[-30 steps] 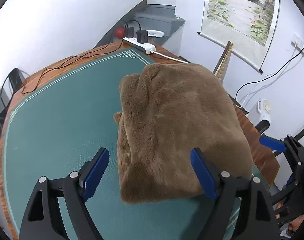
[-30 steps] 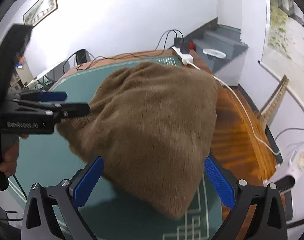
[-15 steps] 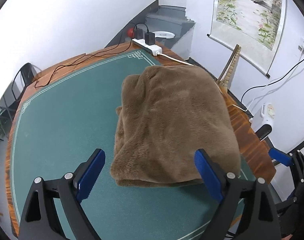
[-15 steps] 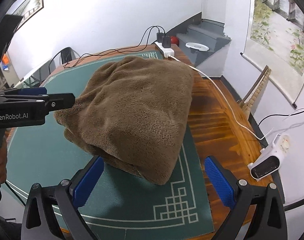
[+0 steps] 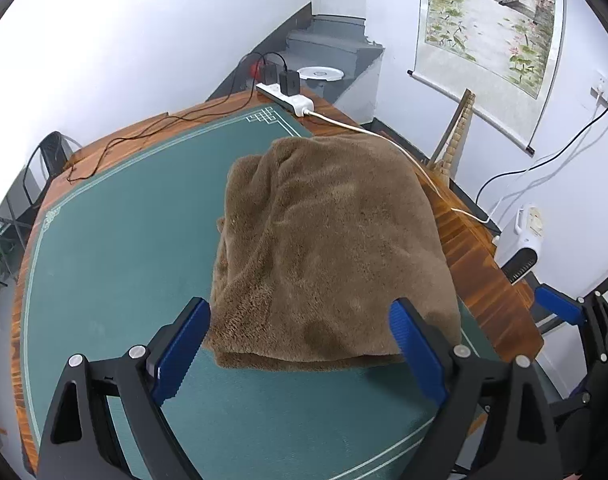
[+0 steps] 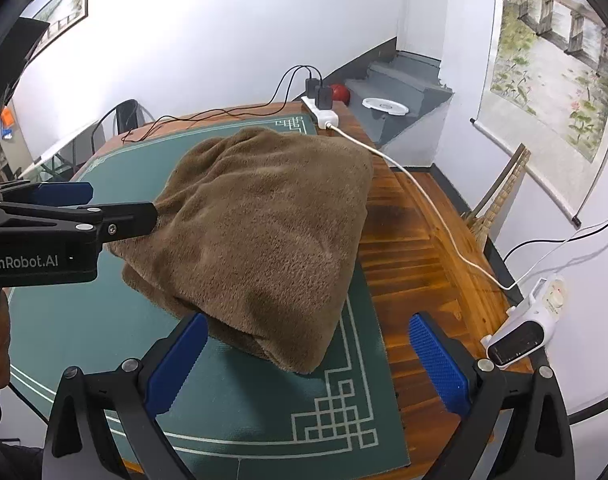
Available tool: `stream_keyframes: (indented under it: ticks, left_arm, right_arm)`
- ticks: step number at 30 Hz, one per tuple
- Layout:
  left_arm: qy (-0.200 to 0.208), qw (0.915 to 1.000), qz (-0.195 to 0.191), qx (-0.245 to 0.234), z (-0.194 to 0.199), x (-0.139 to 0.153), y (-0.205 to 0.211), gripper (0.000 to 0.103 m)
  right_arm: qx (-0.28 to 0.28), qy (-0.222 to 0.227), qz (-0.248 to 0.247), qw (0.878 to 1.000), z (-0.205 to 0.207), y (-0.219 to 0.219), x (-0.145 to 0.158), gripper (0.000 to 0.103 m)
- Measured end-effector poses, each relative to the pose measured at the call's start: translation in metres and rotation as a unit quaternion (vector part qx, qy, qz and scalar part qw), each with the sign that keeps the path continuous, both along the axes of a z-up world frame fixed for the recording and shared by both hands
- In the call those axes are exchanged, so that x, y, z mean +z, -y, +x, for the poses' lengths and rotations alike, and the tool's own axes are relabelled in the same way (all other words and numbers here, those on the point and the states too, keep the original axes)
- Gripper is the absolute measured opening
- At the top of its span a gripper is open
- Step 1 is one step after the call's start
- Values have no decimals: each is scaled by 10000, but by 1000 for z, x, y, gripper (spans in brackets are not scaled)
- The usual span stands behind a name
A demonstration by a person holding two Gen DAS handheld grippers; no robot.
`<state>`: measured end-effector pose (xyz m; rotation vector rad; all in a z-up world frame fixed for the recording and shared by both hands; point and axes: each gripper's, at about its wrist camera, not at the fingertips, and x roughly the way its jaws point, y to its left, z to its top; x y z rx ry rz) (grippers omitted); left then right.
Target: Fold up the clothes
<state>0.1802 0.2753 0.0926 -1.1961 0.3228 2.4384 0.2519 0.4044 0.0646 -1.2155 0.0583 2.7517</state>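
The brown fleece garment (image 5: 328, 248) lies folded in a thick bundle on the green mat (image 5: 116, 248), its far corner over the wooden table (image 6: 416, 240). Both grippers (left gripper (image 5: 300, 344), right gripper (image 6: 308, 360)) hang spread wide, gripping nothing, 2 blue pads apiece.

Wooden table (image 5: 480, 264) carries a green mat (image 5: 116, 240); folded brown garment (image 5: 328, 248) at frame centre, white power strip (image 5: 288, 98) above it
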Motion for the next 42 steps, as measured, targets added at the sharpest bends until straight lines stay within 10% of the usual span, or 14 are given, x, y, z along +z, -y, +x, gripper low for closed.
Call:
stream_keyframes:
  ticks: [42]
  left_arm:
    - [-192, 9996, -88, -193, 23, 8, -8, 93]
  right_arm:
    - [-48, -258, 26, 9997, 19, 0, 12, 102]
